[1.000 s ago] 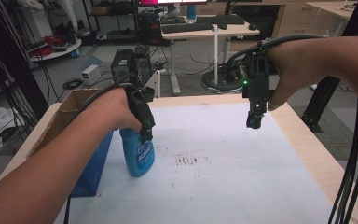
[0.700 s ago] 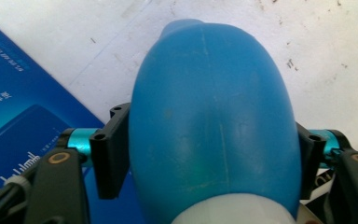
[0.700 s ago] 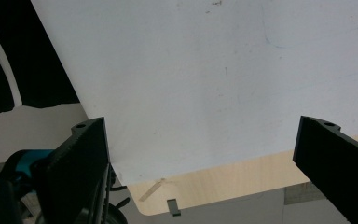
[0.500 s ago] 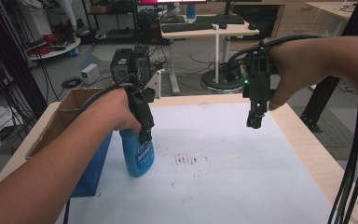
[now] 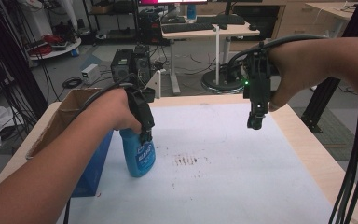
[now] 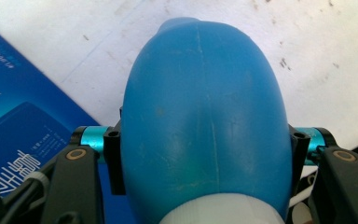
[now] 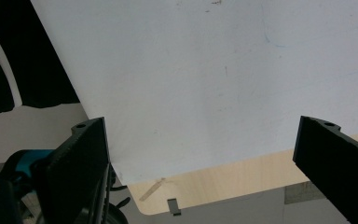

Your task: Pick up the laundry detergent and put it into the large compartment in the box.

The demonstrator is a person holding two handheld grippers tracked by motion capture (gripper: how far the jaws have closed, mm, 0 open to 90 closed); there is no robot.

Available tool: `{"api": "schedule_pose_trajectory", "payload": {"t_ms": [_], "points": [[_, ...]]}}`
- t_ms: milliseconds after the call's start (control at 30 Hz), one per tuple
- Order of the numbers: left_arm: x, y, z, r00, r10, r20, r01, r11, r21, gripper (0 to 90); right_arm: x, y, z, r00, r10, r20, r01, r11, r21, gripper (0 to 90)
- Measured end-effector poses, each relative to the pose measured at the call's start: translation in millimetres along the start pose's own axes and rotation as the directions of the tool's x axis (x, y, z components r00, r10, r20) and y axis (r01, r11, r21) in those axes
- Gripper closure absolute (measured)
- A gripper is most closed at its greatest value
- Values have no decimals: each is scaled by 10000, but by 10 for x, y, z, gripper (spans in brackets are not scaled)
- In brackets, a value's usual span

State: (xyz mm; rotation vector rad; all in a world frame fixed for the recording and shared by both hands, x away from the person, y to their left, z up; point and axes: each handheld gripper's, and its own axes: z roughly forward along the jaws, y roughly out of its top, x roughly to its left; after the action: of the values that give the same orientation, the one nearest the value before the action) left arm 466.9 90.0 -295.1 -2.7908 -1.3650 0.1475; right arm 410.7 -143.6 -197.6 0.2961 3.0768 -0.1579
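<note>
In the high view, the left gripper clamps a blue spray bottle that stands upright on the white table sheet, toward nine o'clock of the sheet. Its jaws press on the bottle's upper body, as the left gripper view confirms: the blue bottle sits squeezed between the two black jaws, with a white collar at the bottom edge. Just beside the bottle, at its nine o'clock, stands an open cardboard box with a blue side. A patch of dark smudges marks the sheet at the bottle's three o'clock. The right gripper hangs above the sheet toward one o'clock, pointing down, well apart from the bottle. In the right gripper view its jaws stand wide apart, with nothing between them.
</note>
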Motion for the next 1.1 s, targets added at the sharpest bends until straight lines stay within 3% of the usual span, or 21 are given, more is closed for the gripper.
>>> {"api": "schedule_pose_trajectory", "payload": {"t_ms": [167, 200, 500, 567, 600, 833, 1100], "points": [[-30, -63, -99, 9989, 282, 381, -276, 9995, -174, 380, 2, 16, 7, 9999, -116, 4, 116, 9999, -26, 25], [-26, -72, -121, 9985, 392, 384, -388, 9992, -112, 380, 7, 20, 8, 10000, -51, -6, 51, 10000, -15, 25], [-27, -253, -426, 9997, 187, 125, -181, 9988, -459, 380, 28, 76, 17, 9997, -240, -5, 240, 9997, -42, 25], [-27, -253, -426, 9997, 187, 125, -181, 9988, -459, 380, 33, 83, 12, 9998, -206, 6, 206, 9998, 24, 25], [-12, -321, -545, 9999, 130, 102, -126, 9992, -377, 379, 42, 99, 14, 9999, -166, -17, 166, 9998, 66, 25], [-3, -479, -885, 9999, -158, -29, 157, 9983, -563, 379, 62, 147, 17, 9986, -524, 100, 524, 9986, 27, 25], [21, -666, -1281, 9996, -292, 29, 293, 9972, -690, 379, 81, 164, 23, 9990, -447, 21, 447, 9990, 12, 25]]}}
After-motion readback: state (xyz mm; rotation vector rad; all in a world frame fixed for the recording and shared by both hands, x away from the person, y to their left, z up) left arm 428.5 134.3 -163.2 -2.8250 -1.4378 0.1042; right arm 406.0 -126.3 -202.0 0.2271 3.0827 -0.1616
